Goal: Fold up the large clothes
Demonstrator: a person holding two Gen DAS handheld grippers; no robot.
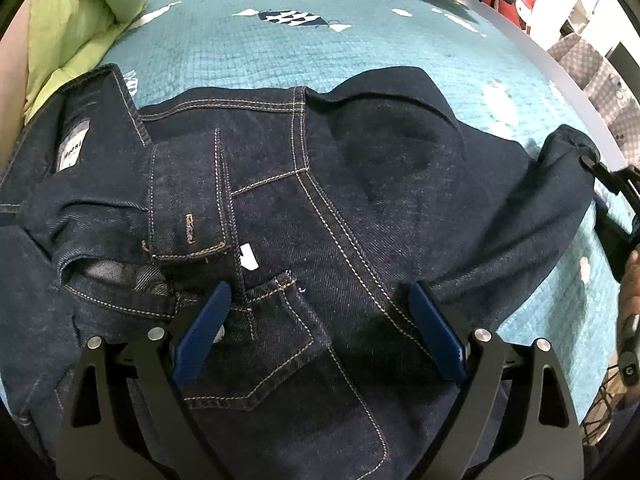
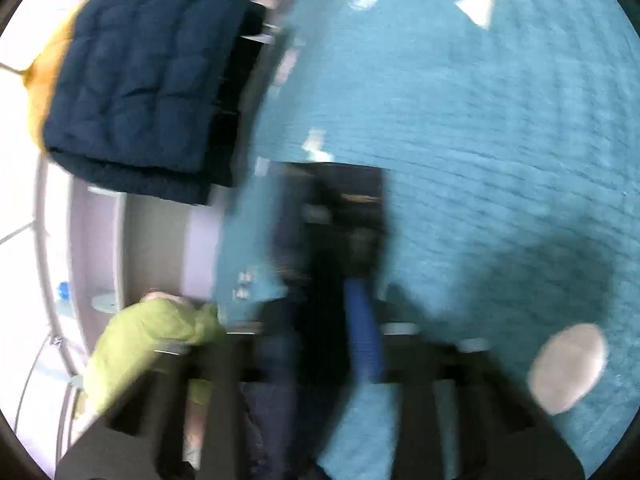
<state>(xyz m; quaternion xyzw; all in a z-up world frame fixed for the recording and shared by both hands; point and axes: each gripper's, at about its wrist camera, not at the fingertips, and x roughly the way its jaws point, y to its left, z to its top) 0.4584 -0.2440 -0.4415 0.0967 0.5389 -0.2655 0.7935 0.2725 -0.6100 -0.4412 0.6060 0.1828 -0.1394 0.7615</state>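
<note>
While spread on quilted bedspread, stiff denim jacket.

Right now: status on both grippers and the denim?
Left gripper open, poised over denim jacket. Right gripper shut on jacket's sleeve end; right view blurred. Jacket spread on teal bedspread. Green garment beside collar.

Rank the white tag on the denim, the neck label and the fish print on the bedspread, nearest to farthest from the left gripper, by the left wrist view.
From the left gripper:
1. White tag, just ahead.
2. Neck label, far left.
3. Fish print, top, beyond the denim.
</note>
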